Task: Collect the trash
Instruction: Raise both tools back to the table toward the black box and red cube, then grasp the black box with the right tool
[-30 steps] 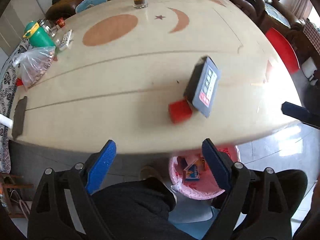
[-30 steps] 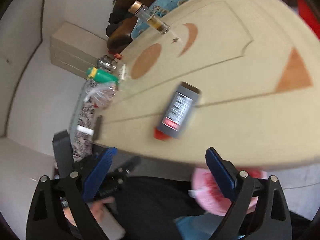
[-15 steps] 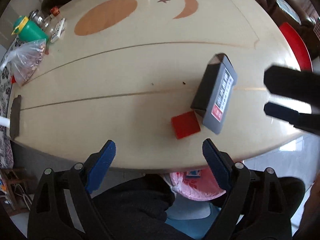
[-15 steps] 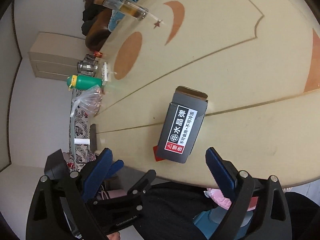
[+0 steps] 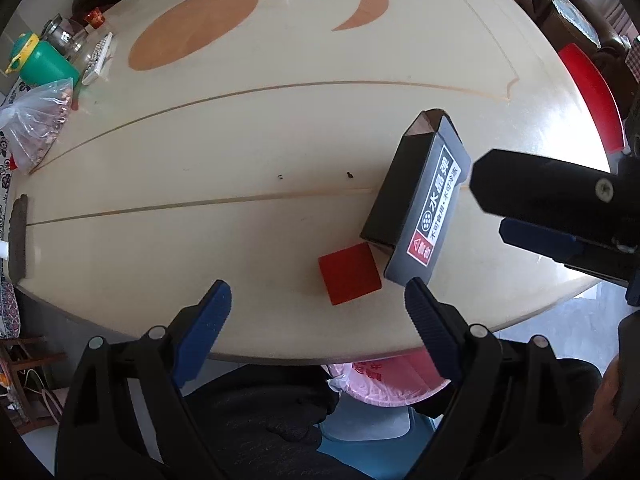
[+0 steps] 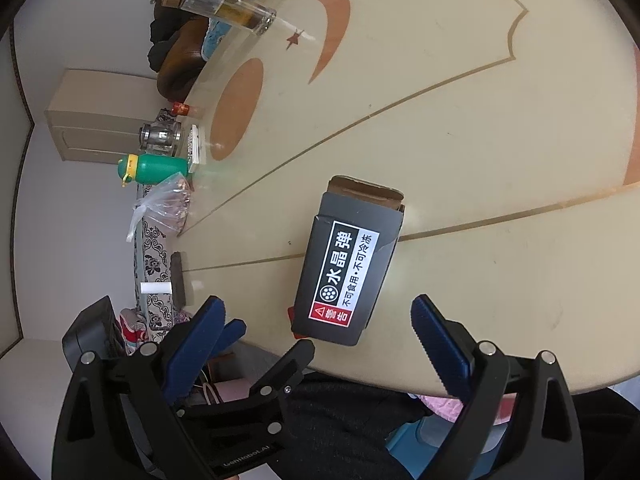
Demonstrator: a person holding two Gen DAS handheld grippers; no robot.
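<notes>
Left gripper (image 5: 318,312) pointed down over the near edge of the table (image 5: 280,128), jaws spread wide, nothing between the blue pads. Red square piece (image 5: 349,273) lay flat on the table just ahead of this gripper, within the span of the jaws but nearer the right-hand finger, not touched by either pad. Dark grey carton (image 5: 420,200) with a black-and-white label and a red warning patch lay on its side just beyond and to the right of the red piece, its near corner touching or overlapping it; the far end flap showed brown cardboard.

Right gripper (image 6: 318,320) was angled down toward the table, jaws also wide apart and empty. In the right wrist view the carton (image 6: 346,264) sat just ahead, between the two fingers' lines, its near end close to the table edge; only a sliver of the red piece (image 6: 291,314) showed from under its left near corner. Neither pad touched the carton.

Pink-lined bin (image 5: 380,380) showed below the table edge, near the person's dark-clothed legs. Green bottle (image 5: 40,66), clear plastic bag (image 5: 36,120) and a glass flask (image 6: 224,2) stood well apart at the far side.
</notes>
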